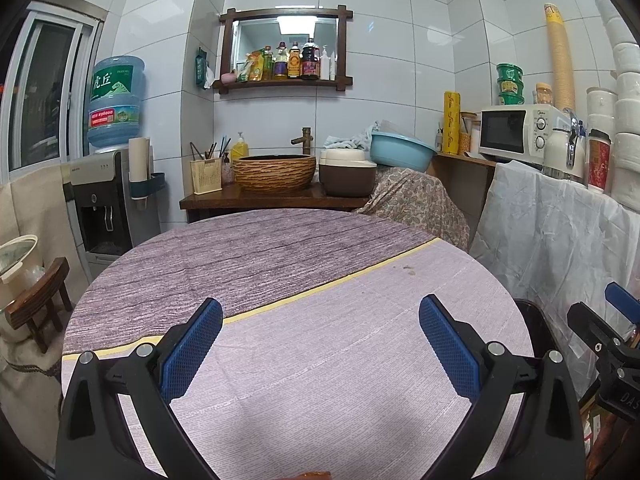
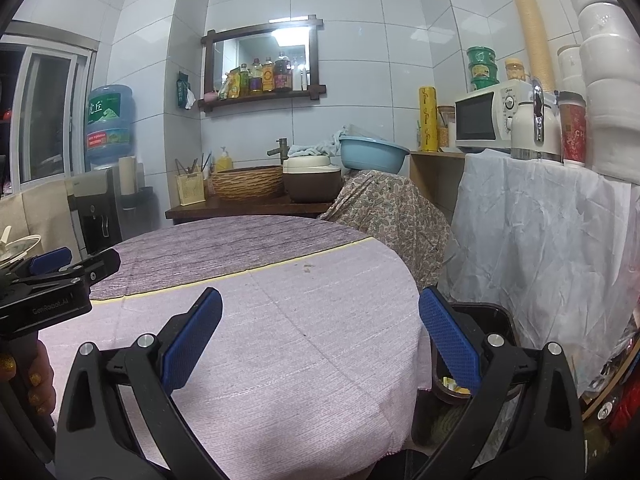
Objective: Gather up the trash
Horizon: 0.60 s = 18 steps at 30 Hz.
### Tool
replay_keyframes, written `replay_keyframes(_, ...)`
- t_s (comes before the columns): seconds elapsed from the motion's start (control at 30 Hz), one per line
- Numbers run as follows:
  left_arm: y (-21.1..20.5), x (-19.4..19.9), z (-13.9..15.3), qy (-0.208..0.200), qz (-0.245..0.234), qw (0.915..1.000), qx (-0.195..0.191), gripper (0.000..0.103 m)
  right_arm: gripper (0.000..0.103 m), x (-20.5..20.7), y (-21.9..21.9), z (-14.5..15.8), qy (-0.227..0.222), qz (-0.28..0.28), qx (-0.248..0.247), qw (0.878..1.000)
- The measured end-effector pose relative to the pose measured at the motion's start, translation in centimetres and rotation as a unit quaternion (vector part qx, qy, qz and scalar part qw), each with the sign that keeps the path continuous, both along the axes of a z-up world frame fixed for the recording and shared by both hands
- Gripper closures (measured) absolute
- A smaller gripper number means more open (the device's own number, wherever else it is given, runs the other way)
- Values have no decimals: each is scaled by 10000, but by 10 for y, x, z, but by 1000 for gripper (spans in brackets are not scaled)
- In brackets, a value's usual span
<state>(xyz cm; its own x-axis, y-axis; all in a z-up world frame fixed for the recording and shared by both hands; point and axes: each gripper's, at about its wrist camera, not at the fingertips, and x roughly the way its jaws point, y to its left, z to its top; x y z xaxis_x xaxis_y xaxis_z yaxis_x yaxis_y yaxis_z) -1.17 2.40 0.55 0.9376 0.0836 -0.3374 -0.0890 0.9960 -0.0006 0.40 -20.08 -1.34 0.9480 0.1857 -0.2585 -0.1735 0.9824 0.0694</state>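
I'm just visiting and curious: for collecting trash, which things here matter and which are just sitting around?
For the job: left gripper, open; right gripper, open; black bin beside the round table.

Just around: microwave, water dispenser, blue basin, woven sink.

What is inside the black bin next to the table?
Inside the black bin, the right wrist view shows a few yellowish scraps near the bottom. The right gripper's finger and the table hide the rest.

One round desk (image 1: 360,360), one microwave (image 1: 516,130), one blue basin (image 1: 400,150) and one water jug (image 1: 116,100). Three green tubs (image 1: 510,84) are stacked (atop the microwave). Two grippers, each with two blue-padded fingers (image 1: 192,344).
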Motion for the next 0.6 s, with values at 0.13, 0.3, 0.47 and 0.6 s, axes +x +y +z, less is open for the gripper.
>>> replay_keyframes(0.13, 0, 0, 0, -3, 0, 10000, 1, 6, 6, 0, 0, 1, 7, -17, -4, 10000)
replay_keyframes(0.3, 0, 0, 0, 3, 0, 10000, 3, 6, 6, 1, 0, 0, 20, -17, 8, 10000)
replay_keyframes(0.47, 0, 0, 0, 2, 5, 10000, 1, 6, 6, 2, -1, 0, 20, -32, 6, 10000)
replay_keyframes(0.6, -1, 0, 0, 5, -2, 10000, 5, 6, 6, 1, 0, -1, 31, -29, 7, 10000)
